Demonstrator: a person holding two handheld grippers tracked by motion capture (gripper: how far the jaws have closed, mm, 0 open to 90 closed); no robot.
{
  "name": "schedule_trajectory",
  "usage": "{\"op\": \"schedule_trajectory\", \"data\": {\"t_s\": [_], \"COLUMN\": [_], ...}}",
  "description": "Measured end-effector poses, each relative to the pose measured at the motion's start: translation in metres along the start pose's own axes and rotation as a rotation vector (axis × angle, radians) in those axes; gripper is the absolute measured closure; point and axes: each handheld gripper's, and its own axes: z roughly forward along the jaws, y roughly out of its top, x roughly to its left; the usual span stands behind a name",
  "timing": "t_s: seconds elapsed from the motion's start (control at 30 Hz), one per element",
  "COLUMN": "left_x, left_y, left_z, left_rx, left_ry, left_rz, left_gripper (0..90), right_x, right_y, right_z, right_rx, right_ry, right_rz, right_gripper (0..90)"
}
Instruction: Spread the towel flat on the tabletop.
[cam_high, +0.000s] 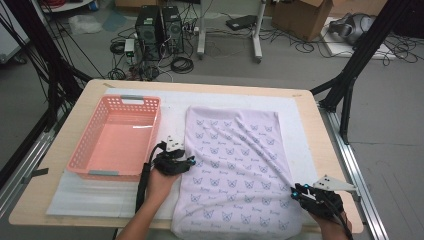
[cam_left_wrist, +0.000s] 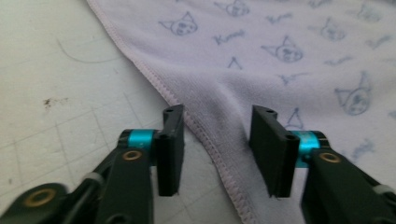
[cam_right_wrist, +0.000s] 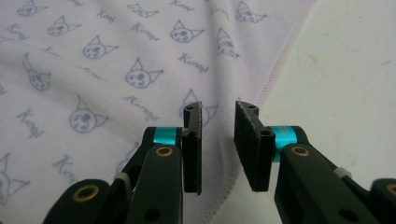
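— Where is the cloth?

— The lilac towel (cam_high: 235, 170) lies flat on the white mat (cam_high: 300, 107), beside the pink basket (cam_high: 117, 135).

— And your left gripper (cam_left_wrist: 217, 140)?

— My jaws are apart, straddling the towel's left hem, gripping nothing.

— Your right gripper (cam_right_wrist: 218, 135)?

— Also released, jaws either side of the right hem, pads not pressing the fabric.

Pink basket (cam_high: 102, 172) on white mat (cam_high: 200, 100), left of center.
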Motion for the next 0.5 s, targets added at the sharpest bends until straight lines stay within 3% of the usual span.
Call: {"op": "schedule_trajectory", "data": {"t_s": [0.03,0.07,0.1,0.17,0.2,0.23,0.3,0.33,0.43,0.5], "left_x": [-0.001,-0.002,-0.003,-0.001,0.002,0.005,0.005,0.005,0.003,0.0], "left_y": [0.0,0.001,0.002,0.005,0.005,0.004,0.002,0.002,0.0,-0.005], "left_z": [0.0,-0.001,-0.001,-0.002,-0.002,0.0,-0.002,-0.003,-0.014,-0.022], "left_rx": [0.0,0.007,0.014,0.015,0.014,0.018,0.007,0.004,-0.022,-0.039], "left_ry": [0.003,0.027,0.066,0.186,0.216,0.208,0.191,0.176,0.092,0.043], "left_rz": [0.015,0.038,0.043,0.047,0.033,0.005,0.025,0.021,-0.034,-0.041], "left_gripper": [76.7,84.9,86.1,86.7,86.8,86.8,85.3,81.1,53.5,50.6], "right_x": [0.0,0.0,-0.001,-0.001,-0.001,-0.001,-0.001,-0.002,-0.004,-0.003], "right_y": [0.0,0.0,0.001,0.001,0.001,0.001,0.001,0.001,0.0,-0.001], "right_z": [0.0,0.001,0.001,0.002,0.002,0.002,0.003,0.003,0.005,0.008], "right_rx": [-0.002,-0.003,-0.007,-0.01,-0.015,-0.018,-0.023,-0.023,-0.036,-0.032], "right_ry": [0.001,0.004,0.003,0.005,0.004,0.0,0.0,-0.001,0.01,0.014], "right_rz": [-0.002,-0.002,-0.002,0.013,0.015,0.015,0.028,0.037,0.071,0.083], "right_gripper": [71.1,70.9,70.6,70.3,70.3,70.0,67.7,65.4,62.4,61.1]}}
